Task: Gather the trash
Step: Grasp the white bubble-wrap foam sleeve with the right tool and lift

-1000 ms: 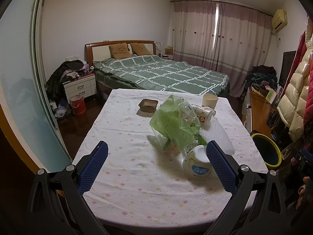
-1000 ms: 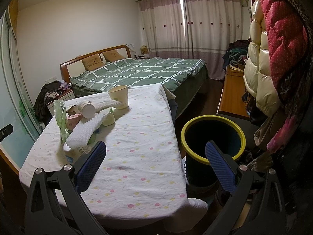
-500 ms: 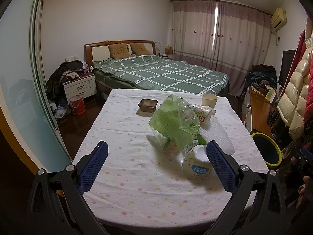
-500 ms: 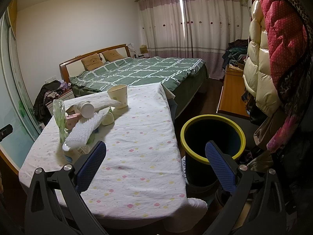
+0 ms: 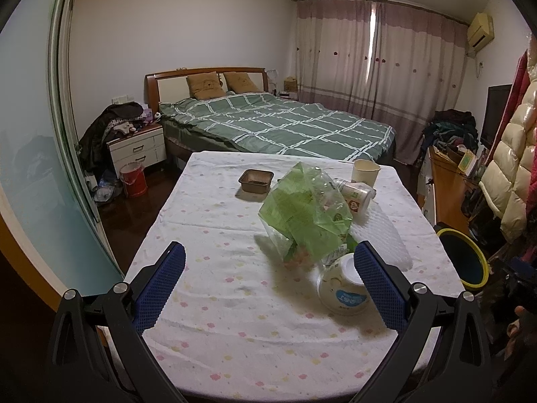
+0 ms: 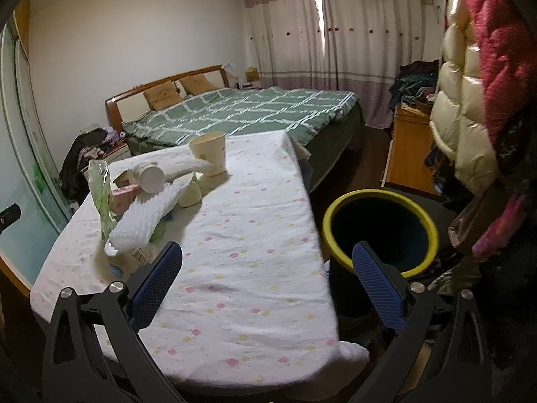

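Both tongs hang over the near edge of the table [image 5: 208,235], the left gripper [image 5: 268,282] and right gripper [image 6: 266,278] each spread wide and empty. On the table, a tipped bowl [image 5: 342,288] lies nearest at two o'clock, touching the green bag [image 5: 302,215]; a paper cup [image 5: 365,171] stands farther. The yellow-rimmed bin [image 6: 379,228] stands on the floor at three o'clock.

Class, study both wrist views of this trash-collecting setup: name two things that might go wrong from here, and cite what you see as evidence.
1. The tipped bottle lies propped on the white foam sheet and green plastic bag; pulling either may send it rolling off the table.
2. The bin stands on the floor beside the table edge, below the right gripper, so light items like the paper cup could miss its opening when dropped.
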Demonstrator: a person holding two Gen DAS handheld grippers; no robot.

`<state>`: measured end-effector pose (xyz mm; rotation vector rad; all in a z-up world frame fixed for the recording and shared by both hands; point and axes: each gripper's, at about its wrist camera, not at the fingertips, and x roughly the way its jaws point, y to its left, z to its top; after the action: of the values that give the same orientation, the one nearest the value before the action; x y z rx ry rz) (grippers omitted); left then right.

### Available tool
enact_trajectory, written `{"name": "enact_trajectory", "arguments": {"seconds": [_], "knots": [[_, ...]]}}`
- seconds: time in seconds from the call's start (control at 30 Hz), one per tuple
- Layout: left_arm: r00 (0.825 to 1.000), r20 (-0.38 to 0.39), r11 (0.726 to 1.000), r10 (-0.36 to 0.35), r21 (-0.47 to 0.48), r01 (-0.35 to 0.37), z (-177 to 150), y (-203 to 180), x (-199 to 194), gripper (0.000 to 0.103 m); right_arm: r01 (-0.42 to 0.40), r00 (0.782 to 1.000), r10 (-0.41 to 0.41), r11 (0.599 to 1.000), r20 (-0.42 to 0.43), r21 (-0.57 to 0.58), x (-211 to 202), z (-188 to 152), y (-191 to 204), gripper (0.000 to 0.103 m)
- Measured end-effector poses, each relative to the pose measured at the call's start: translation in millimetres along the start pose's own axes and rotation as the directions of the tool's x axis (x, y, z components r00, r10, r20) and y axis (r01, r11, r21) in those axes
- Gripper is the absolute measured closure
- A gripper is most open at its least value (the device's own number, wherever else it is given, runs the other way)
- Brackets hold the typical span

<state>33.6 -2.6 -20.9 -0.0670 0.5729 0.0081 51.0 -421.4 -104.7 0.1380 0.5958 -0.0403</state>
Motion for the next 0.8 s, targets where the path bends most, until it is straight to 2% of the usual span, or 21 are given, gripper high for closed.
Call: {"name": "enact_trajectory", "arguments": {"seconds": [0.23, 0.4, 0.6, 0.73, 0.77, 0.8], "knots": [[1.000, -0.004, 1.000, 0.024, 0.000, -0.024, 7.5, 11.1, 26.3, 0.004, -0.097, 0.994, 0.095, 0.995, -0.044, -0.030, 36.6, 16.8, 37.0, 0.006], [1.000, -0.016, 1.000, 0.024, 0.004, -0.024, 8.4, 14.0, 45.9, 0.004, -0.206, 0.975, 0.198, 0.976, -0.099, -0.077, 64.8, 27.6, 82.6, 0.006], [0.999, -0.028, 1.000, 0.027, 0.016, -0.026, 7.0, 15.1, 65.7, 0.004, -0.244, 0.956, 0.230, 0.968, -0.183, -0.057, 105.8, 33.9, 116.5, 0.006], [0.999, -0.037, 1.000, 0.018, 0.015, -0.017, 6.6, 17.2, 76.2, 0.004, -0.243, 0.946, 0.222, 0.968, -0.235, -0.061, 128.2, 30.6, 134.1, 0.007], [0.999, -0.040, 1.000, 0.014, 0.014, -0.014, 6.7, 18.2, 79.2, 0.004, -0.243, 0.944, 0.221, 0.968, -0.245, -0.060, 132.7, 30.2, 134.7, 0.012], [0.999, -0.042, 1.000, 0.012, 0.013, -0.012, 6.8, 18.5, 81.6, 0.004, -0.239, 0.942, 0.216, 0.969, -0.256, -0.062, 137.2, 29.8, 137.0, 0.022]]}}
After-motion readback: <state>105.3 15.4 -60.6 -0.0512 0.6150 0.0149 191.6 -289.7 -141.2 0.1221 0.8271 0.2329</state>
